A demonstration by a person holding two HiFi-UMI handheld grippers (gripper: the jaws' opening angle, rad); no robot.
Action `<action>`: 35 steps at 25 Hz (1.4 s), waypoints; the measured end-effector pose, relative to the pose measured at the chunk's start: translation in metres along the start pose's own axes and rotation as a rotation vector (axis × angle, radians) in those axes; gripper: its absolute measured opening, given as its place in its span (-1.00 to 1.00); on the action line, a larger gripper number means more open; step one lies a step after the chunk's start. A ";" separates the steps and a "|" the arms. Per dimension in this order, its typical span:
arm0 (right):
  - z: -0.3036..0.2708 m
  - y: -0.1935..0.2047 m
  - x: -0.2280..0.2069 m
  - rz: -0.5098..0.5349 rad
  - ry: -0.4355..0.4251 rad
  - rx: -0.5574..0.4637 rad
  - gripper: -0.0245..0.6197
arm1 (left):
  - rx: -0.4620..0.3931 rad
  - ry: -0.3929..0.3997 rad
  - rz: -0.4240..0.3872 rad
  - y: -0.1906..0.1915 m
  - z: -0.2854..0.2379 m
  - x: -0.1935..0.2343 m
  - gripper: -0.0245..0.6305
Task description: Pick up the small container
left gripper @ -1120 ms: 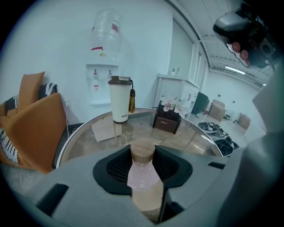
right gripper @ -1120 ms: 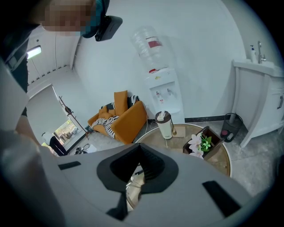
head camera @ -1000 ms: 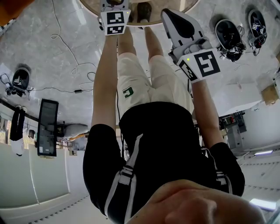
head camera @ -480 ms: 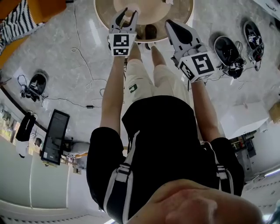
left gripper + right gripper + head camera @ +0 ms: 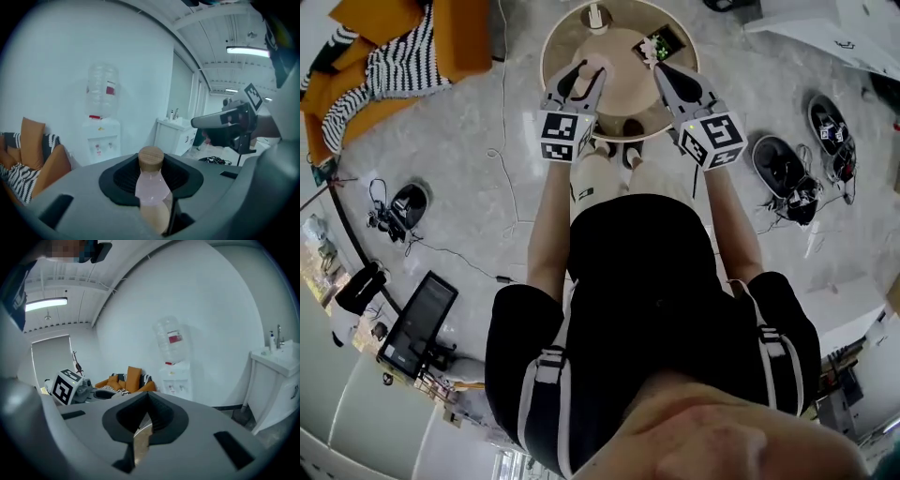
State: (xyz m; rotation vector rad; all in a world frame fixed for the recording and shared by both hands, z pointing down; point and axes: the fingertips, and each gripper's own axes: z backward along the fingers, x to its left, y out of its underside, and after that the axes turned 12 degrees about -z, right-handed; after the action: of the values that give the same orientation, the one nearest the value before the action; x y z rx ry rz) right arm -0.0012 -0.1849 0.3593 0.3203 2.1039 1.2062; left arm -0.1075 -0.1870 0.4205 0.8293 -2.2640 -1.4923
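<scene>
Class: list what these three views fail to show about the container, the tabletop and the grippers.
- Small container: base hidden behind the left gripper's jaws in the left gripper view; lifted or resting, unclear.
- Green item on the round table: too small in the head view to identify.
- White object: too small, at the head view's top edge.
- Right gripper view: the shut right gripper blocks nearly all the tabletop.

Small container in the left jaws, both grippers over the round table

The small container (image 5: 152,185) stood between the jaws of the left gripper (image 5: 581,75), its cap past their tips. Beyond them stood the water dispenser (image 5: 102,117), with the sofa (image 5: 28,161) to their left and the right gripper (image 5: 664,70) to their right. A sink cabinet (image 5: 277,380) stood right of the right gripper's meeting jaws. The round table (image 5: 623,52) lay beneath both pairs of tips.
</scene>
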 end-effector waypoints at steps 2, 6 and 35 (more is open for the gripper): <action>0.004 -0.022 0.006 0.019 -0.025 -0.041 -0.92 | -0.033 -0.008 -0.002 -0.031 0.014 -0.002 -0.49; 0.009 -0.067 0.019 0.068 -0.081 -0.111 -0.92 | -0.124 -0.051 -0.020 -0.087 0.038 -0.001 -0.49; 0.042 -0.216 0.082 0.266 -0.237 -0.276 -0.92 | -0.303 -0.115 -0.028 -0.233 0.106 0.036 -0.49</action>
State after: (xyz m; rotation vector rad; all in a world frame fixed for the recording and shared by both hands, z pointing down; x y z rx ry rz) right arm -0.0085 -0.2316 0.1290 0.5976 1.7043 1.5123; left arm -0.1232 -0.1997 0.1625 0.7030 -2.0348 -1.8786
